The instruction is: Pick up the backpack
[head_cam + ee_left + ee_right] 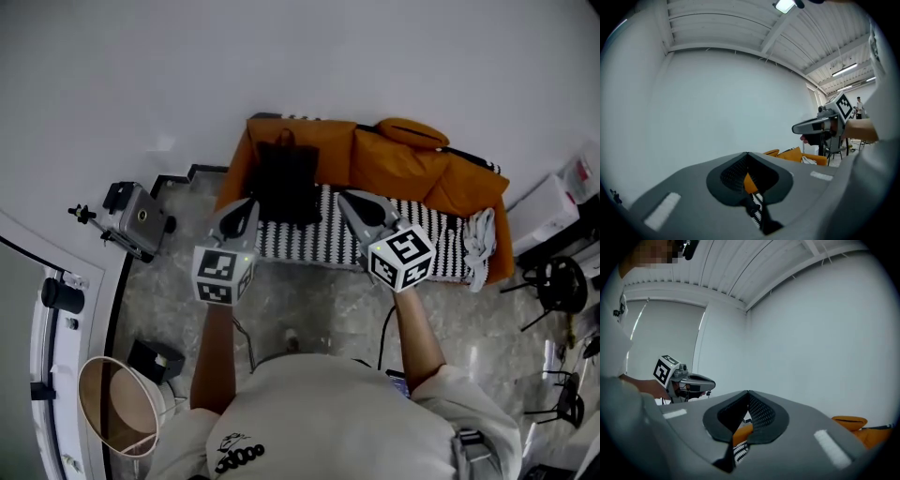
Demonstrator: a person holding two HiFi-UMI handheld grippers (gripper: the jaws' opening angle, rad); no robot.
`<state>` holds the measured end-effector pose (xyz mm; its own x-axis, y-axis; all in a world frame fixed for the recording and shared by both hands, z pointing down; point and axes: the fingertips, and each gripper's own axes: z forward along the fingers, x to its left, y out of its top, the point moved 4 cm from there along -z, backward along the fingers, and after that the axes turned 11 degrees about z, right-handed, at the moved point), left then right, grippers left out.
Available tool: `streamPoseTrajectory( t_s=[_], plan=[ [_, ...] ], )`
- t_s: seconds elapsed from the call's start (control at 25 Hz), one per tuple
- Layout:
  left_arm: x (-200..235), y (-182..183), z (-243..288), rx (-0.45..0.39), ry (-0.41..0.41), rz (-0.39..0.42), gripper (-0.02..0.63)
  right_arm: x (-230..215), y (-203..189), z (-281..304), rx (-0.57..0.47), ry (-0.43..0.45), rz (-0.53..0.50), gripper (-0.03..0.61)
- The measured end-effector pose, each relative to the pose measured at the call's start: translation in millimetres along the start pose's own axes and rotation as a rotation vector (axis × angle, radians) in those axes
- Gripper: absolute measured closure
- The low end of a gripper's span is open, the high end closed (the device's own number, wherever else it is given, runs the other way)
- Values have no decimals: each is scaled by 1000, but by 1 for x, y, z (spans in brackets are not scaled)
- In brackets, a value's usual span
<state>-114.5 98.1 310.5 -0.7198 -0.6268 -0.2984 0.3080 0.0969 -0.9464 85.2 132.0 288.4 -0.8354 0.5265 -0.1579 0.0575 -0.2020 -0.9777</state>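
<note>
The dark backpack [286,180] stands upright on the left end of an orange sofa [240,169], leaning against its backrest. In the head view my left gripper [247,205] hovers just in front of the backpack's lower left, and my right gripper [346,198] is to the backpack's right over the striped seat cover [431,246]. Both are shut with nothing between their jaws, and neither touches the backpack. The left gripper view shows shut jaws [747,155] aimed at the white wall, sofa orange showing through the gap. The right gripper view shows the same [748,393].
Orange cushions [412,155] fill the sofa's right half, with a white cloth [479,238] at its right end. A camera on a tripod [137,218] stands at left and a round basket [116,409] near my left elbow. Stools [557,281] and boxes [548,208] crowd the right.
</note>
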Motion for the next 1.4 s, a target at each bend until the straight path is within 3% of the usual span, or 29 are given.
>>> streamPoseTrajectory(
  t_s=[0.84, 1.4],
  plan=[
    [66, -54, 85, 47, -53, -50, 603, -57, -21, 104, 43, -76, 63, 575],
    [114, -82, 207, 102, -23, -73, 603, -165, -21, 206, 88, -44, 100, 574]
  ],
)
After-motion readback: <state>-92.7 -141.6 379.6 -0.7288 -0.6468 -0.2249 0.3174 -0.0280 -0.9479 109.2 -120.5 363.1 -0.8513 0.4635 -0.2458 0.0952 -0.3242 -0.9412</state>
